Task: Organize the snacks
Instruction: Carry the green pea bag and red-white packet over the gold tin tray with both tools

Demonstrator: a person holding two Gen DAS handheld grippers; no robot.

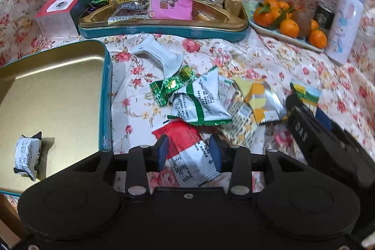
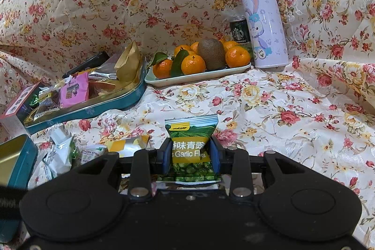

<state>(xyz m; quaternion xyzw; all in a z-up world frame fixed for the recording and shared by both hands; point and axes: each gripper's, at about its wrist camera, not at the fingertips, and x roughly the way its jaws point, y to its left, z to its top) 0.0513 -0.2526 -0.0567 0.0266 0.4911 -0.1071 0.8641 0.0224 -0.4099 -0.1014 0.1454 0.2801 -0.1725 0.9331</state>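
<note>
Right wrist: one green pea packet [image 2: 191, 151] in right gripper [image 2: 191, 154].

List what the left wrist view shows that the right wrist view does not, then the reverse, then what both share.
Left wrist only: the open tin's gold floor with one white packet in it, the red-and-white packet between the left tool's pads, and the right tool seen from outside.

Right wrist only: the garlic pea packet's front, clamped in the right tool, and the Starbucks logo on the can.

Both: the snack tray, orange plate, purple bottle and floral cloth.
</note>
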